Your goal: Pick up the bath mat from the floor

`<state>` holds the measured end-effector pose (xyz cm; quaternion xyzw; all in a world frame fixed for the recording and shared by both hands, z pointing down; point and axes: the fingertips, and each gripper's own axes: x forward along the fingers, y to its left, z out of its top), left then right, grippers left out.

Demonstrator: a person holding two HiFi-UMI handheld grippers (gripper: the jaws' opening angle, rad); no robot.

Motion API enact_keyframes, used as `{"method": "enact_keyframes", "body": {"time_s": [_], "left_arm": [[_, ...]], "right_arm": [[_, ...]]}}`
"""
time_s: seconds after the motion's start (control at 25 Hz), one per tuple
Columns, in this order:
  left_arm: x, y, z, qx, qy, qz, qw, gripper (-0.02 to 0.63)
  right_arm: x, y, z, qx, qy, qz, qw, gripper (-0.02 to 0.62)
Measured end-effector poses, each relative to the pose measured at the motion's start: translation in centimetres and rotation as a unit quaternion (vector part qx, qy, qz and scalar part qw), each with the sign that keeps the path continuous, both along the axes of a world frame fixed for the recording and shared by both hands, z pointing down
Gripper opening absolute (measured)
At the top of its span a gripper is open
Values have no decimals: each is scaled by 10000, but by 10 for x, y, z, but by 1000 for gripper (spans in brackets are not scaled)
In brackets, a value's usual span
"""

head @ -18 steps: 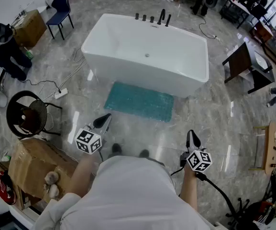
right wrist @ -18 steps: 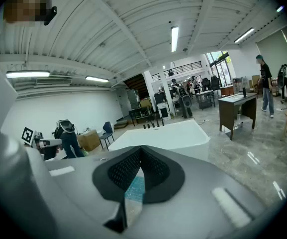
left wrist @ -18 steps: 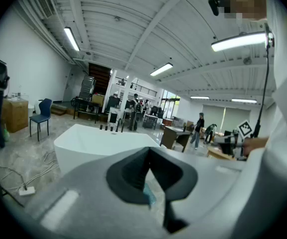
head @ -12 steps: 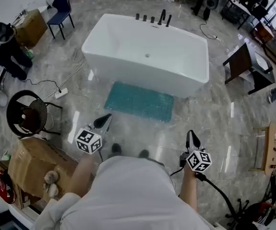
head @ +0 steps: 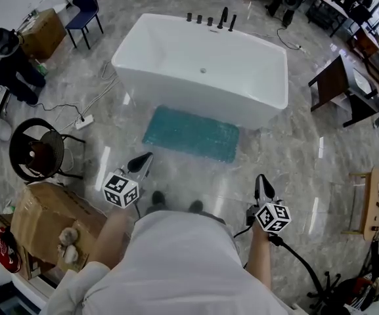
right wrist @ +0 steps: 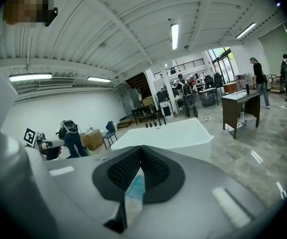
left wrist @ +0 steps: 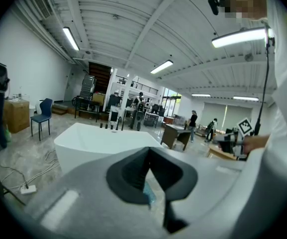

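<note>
A teal bath mat (head: 191, 134) lies flat on the grey marble floor just in front of the white bathtub (head: 202, 67). My left gripper (head: 144, 159) hovers shut and empty above the floor, short of the mat's near left corner. My right gripper (head: 262, 181) is also shut and empty, nearer to me and off the mat's near right corner. In the left gripper view a sliver of the mat (left wrist: 149, 195) shows between the closed jaws (left wrist: 148, 156). The right gripper view shows the mat (right wrist: 136, 185) through its closed jaws (right wrist: 141, 153) too.
A cardboard box (head: 51, 218) and a round black chair (head: 38, 153) stand at my left. A power strip with cable (head: 83, 121) lies on the floor left of the tub. A dark table (head: 337, 90) is at right. Other people (head: 5, 61) stand around the room.
The view has shifted slightly forward, toward the tub. Both grippers keep about the same place and stay shut.
</note>
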<state>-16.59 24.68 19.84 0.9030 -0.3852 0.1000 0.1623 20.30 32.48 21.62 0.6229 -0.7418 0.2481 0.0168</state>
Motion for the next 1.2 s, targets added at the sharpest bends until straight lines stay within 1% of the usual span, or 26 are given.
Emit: {"method": "enact_keyframes", "body": {"time_s": [0.12,0.36,0.56,0.68,0.88,1.04,1.2], "left_arm": [[13,4,-1,62,17,-11,10000,-2],[41,13,-6,102,293,-77,9995,-2],[65,17,2,40,239,-150,9996,-2],[72,18,7,-14,216,-166,9996,-2],[77,6,15,-106,191,-149,9997,-2],[66,-16,23,-184,178,-91,9996,-2],[52,-53,27,-151,122,-10,9998,-2]], "right_arm": [[13,1,2,-7,61,-81,9999,6],[43,3,12,-30,114,-223,9997,6],[63,1,22,-56,71,-402,9992,5],[68,-1,24,-61,45,-478,9988,5],[70,-14,27,-50,-88,-462,9989,5],[57,-32,32,-66,-94,-466,9988,5],[46,-59,33,-29,-115,-348,9993,5]]}}
